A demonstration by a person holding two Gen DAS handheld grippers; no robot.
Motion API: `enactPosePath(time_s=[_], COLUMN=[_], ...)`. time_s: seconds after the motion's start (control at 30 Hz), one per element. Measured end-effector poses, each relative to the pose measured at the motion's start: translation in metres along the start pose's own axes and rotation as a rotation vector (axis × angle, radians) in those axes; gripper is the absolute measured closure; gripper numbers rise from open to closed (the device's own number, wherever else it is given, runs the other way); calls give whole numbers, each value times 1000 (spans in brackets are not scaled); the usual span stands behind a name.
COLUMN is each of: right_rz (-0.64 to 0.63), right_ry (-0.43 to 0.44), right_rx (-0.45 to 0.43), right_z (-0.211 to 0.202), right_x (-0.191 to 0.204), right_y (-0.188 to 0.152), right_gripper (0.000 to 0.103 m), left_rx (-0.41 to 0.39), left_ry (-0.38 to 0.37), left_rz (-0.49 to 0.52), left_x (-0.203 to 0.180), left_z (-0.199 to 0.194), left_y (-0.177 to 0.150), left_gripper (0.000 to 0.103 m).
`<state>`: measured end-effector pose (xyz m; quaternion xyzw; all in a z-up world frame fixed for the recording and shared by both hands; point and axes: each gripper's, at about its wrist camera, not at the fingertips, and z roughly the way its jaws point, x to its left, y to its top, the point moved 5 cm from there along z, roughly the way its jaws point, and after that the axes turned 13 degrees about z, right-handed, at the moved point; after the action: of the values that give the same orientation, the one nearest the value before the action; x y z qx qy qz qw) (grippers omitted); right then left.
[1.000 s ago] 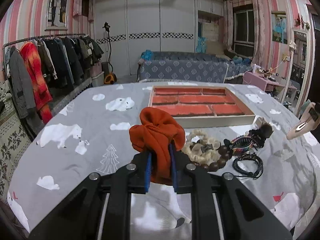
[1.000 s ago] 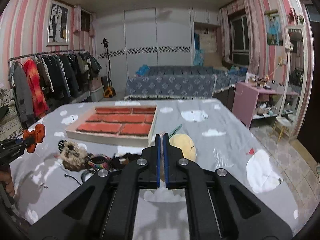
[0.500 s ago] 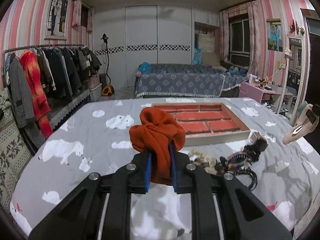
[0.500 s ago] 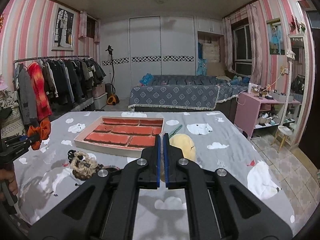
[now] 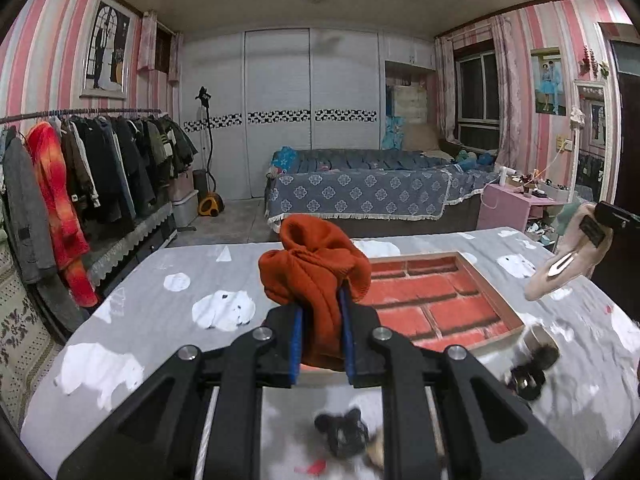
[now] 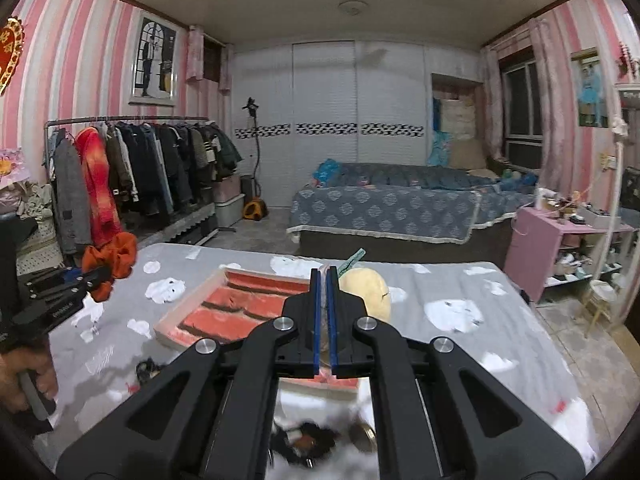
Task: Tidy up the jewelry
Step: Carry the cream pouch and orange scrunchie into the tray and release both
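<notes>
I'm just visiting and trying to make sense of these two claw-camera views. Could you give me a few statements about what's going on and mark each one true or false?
1. The left claw is clamped on an orange knit scrunchie. True.
2. The right claw holds a pale plush hair clip. True; the left view shows it hanging from that claw.
3. The wooden tray has a blue lining. False; its lining is a red brick pattern.
4. The tray sits on bare wood. False; it lies on a grey bedsheet printed with white polar bears.
5. Both claws are empty. False; each grips an item.
</notes>
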<state>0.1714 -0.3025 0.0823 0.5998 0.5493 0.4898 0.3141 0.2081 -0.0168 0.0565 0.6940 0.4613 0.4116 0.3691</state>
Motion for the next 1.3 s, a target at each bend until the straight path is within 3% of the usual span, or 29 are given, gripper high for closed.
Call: enactPosePath(time_s=[0.23,0.4,0.57,0.77,0.97,1.03,1.07,1.13,1.27,1.3], right_rz=[41,88,90,111,111,117,117,116,99,91], right_ry=[29,9,-56,-110,-127,-125,-123,-114,-106,-104], right_rx=[105,238,334,378,402,400,399,385,326,305], right_z=[92,152,185,196,200,199,198,192,169,159], right_x=[6,-2,-18,-44,-51,-51,-50,-47,-40,-39], right_y=[-4,-38,-70,-81,-84,-83,-83,-78,-62,-56], right_gripper=[99,99,99,98,93,93,93,87,59,59], left_rx=[96,187,267,359,376,371,360,352,327,318], left_ry=[-36,-85,-126,-162,-143,-120,-106,-100,-102,-100], left_rz=[6,-23,-25,-59,-44,-54,-61,-62,-71,-76], left_x=[-1,-14,-26,-31,-29,-24,-21,-18,-12,-10], left_z=[77,119,143,156,157,156,154,152,140,136], left_y=[0,-21,-42,-66,-69,-68,-66,-64,-58,-57], left_gripper=[86,86,86,85,78,61,58,52,51,51])
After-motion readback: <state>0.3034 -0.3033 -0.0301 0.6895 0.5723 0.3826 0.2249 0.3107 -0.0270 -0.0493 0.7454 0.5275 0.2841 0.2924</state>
